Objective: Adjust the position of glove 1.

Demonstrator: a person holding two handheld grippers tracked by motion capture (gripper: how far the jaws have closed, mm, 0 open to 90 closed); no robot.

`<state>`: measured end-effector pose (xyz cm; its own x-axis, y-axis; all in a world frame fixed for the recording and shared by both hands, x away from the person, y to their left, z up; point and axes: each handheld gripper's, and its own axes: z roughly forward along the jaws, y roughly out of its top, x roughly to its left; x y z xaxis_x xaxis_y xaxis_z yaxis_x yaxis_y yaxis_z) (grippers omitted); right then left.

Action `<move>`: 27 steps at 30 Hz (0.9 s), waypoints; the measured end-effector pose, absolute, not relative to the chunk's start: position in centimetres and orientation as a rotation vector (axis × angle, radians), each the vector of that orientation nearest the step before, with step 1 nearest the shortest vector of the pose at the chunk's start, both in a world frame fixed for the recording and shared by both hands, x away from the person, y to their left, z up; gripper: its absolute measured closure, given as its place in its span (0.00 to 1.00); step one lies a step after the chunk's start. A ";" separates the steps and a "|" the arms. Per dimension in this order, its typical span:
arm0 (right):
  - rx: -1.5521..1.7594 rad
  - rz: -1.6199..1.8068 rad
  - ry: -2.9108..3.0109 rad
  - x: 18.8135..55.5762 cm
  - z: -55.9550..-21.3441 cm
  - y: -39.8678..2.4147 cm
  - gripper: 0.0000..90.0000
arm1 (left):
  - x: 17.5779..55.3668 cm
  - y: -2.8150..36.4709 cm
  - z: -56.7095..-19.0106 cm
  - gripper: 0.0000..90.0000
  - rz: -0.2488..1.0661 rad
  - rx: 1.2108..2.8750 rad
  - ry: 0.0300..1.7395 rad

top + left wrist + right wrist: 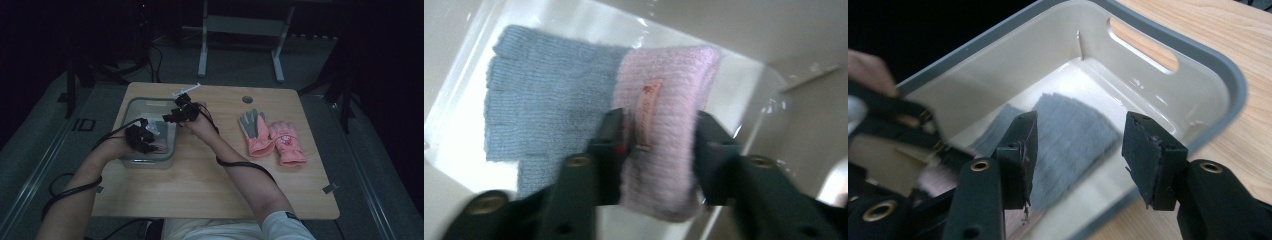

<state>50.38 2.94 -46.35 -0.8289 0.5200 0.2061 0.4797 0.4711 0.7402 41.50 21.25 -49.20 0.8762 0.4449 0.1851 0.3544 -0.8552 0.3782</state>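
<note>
A fingerless knit glove with a grey-blue hand (544,100) and a pink cuff (664,95) lies flat on the floor of a grey bin (150,102). My left gripper (659,145) reaches down into the bin, and its two pads sit against either side of the pink cuff, which bulges between them. My right gripper (1078,150) hangs over the bin's right rim (1218,85) with its jaws wide apart and nothing between them. The glove's grey part (1068,130) lies well below it. In the high view the left gripper (145,139) and right gripper (175,114) are both at the bin.
A pair of pink winter gloves (285,142) lies on the right half of the wooden table (200,180), one showing a grey palm (255,127). A small white item (187,90) rests behind the bin. A round hole (247,99) sits near the far edge.
</note>
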 end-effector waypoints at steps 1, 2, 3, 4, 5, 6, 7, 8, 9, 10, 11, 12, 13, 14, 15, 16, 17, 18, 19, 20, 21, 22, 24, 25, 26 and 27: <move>0.907 1.319 2.649 50.2 -46.3 2.6 0.51 | 41.5 21.2 -49.2 0.56 0.394 2.710 0.605; 0.907 1.319 2.649 50.2 -46.3 2.6 0.51 | 41.5 21.2 -49.2 0.50 0.394 2.710 0.605; 0.905 1.325 2.645 49.9 -46.2 1.8 0.45 | 41.6 21.4 -49.0 0.44 0.396 2.680 0.647; 0.892 1.327 2.641 49.8 -46.1 1.5 0.44 | 41.6 21.5 -48.7 0.40 0.408 2.672 0.655; 0.888 1.334 2.629 49.7 -46.0 1.1 0.42 | 41.4 21.7 -48.5 0.36 0.408 2.655 0.660; 0.889 1.342 2.621 49.5 -45.9 0.7 0.41 | 41.4 21.7 -48.5 0.30 0.408 2.655 0.660; 0.877 1.354 2.617 49.4 -45.7 0.2 0.40 | 41.4 22.1 -47.8 0.27 0.407 2.612 0.705; 0.877 1.354 2.617 49.4 -45.7 0.2 0.40 | 41.4 22.1 -47.8 0.27 0.407 2.612 0.705; 0.883 1.354 2.606 49.3 -45.6 -0.1 0.40 | 41.4 22.1 -47.8 0.27 0.407 2.612 0.705; 0.883 1.354 2.606 49.3 -45.6 -0.1 0.39 | 41.2 22.4 -46.9 0.27 0.401 2.546 0.738; 0.904 1.375 2.604 48.9 -45.1 -1.4 0.32 | 40.8 22.5 -46.1 0.21 0.391 2.485 0.759; 0.904 1.375 2.604 48.9 -45.1 -1.4 0.32 | 40.8 22.5 -46.1 0.20 0.391 2.485 0.759; 0.882 1.385 2.630 48.4 -45.0 -2.3 0.26 | 40.6 22.5 -45.7 0.20 0.386 2.469 0.760; 0.882 1.385 2.630 48.4 -45.0 -2.3 0.26 | 40.4 22.3 -45.6 0.20 0.395 2.453 0.769; 0.876 1.387 2.630 48.3 -45.0 -2.6 0.24 | 40.2 22.1 -45.4 0.20 0.391 2.436 0.765; 0.886 1.430 2.629 47.7 -45.0 -3.5 0.24 | 39.9 21.7 -45.2 0.19 0.378 2.423 0.766; 0.883 1.446 2.630 47.6 -45.0 -3.8 0.23 | 39.7 21.4 -45.1 0.18 0.372 2.416 0.769; 0.883 1.446 2.630 47.6 -45.0 -3.8 0.23 | 39.4 20.9 -45.0 0.18 0.366 2.407 0.761; 0.866 1.454 2.628 47.3 -45.0 -4.2 0.23 | 39.2 20.4 -44.9 0.18 0.350 2.406 0.753; 0.831 1.446 2.613 47.1 -45.0 -4.7 0.26 | 39.0 20.2 -44.9 0.18 0.331 2.408 0.743; 0.812 1.428 2.604 46.9 -45.0 -5.0 0.27 | 38.8 19.8 -44.8 0.18 0.317 2.414 0.727; 0.795 1.400 2.597 46.8 -45.0 -5.3 0.26 | 38.5 19.3 -44.7 0.18 0.327 2.412 0.713; 0.780 1.389 2.605 46.6 -45.1 -6.0 0.26 | 38.2 18.8 -44.5 0.18 0.309 2.388 0.702; 0.782 1.397 2.610 46.5 -45.1 -6.3 0.25 | 38.0 18.5 -44.3 0.18 0.296 2.367 0.705; 0.772 1.403 2.605 46.4 -45.1 -6.7 0.23 | 37.9 18.3 -44.2 0.18 0.290 2.361 0.699; 0.772 1.403 2.605 46.4 -45.1 -6.7 0.23 | 37.9 18.3 -44.2 0.18 0.290 2.361 0.699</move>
<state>46.40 -6.70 -45.12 -0.8692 0.4678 0.1601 0.3912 0.4527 0.8012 37.88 18.25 -44.21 0.8335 0.5520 0.0259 0.4081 -0.6464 0.6446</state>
